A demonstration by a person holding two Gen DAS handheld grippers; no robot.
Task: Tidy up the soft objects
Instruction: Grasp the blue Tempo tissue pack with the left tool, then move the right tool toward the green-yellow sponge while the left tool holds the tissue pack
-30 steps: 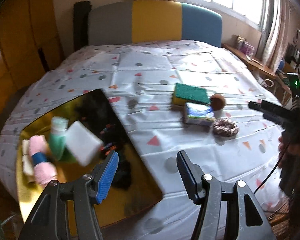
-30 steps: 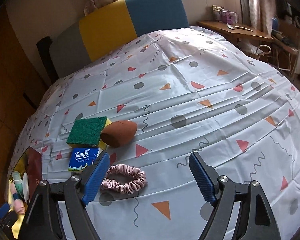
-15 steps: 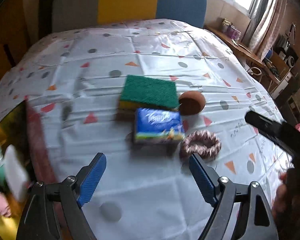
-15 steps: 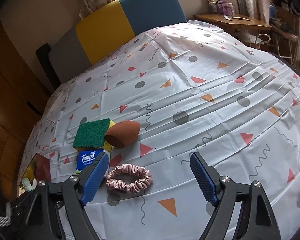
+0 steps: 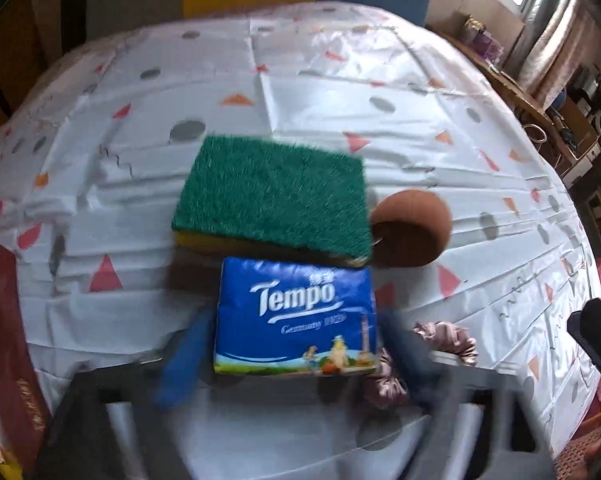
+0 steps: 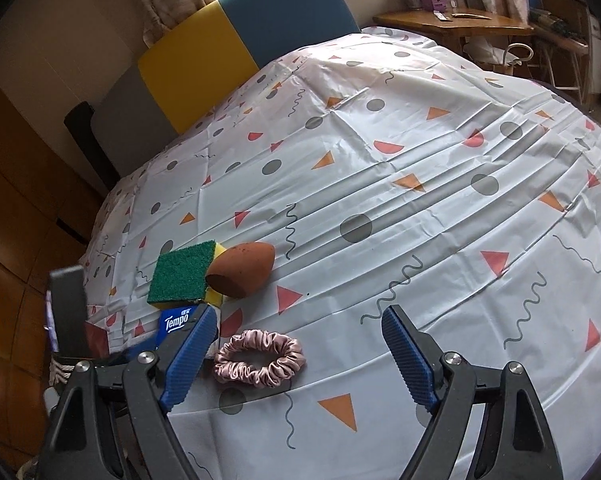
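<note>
Left-wrist view: the left gripper (image 5: 288,360) hangs steeply over the blue Tempo tissue pack (image 5: 296,316), which lies flat on the patterned tablecloth (image 5: 340,92). The pack sits between the two blurred fingers, one blue pad (image 5: 184,360) just beside its left edge and the other finger just beside its right edge. The jaws have just been closing from their widest; whether the pads press the pack cannot be told through the blur.

Taking the tissue pack as landmark: the green-and-yellow scouring sponge (image 5: 272,196) lies directly behind it, touching or nearly touching its far edge. The brown egg-shaped makeup sponge (image 5: 412,232) lies behind and to the right of the pack, against the sponge's right corner. The pink satin scrunchie (image 5: 444,344) lies just to the pack's right, partly hidden by the right finger. A dark red box edge (image 5: 8,340) stands well to the pack's left.

Right-wrist view: the right gripper (image 6: 296,356) is released, jaws wide apart with nothing between the pads. It hovers over the tablecloth to the right of the pack (image 6: 176,322); the scrunchie (image 6: 260,360) lies just inside its left pad, apart from it.
</note>
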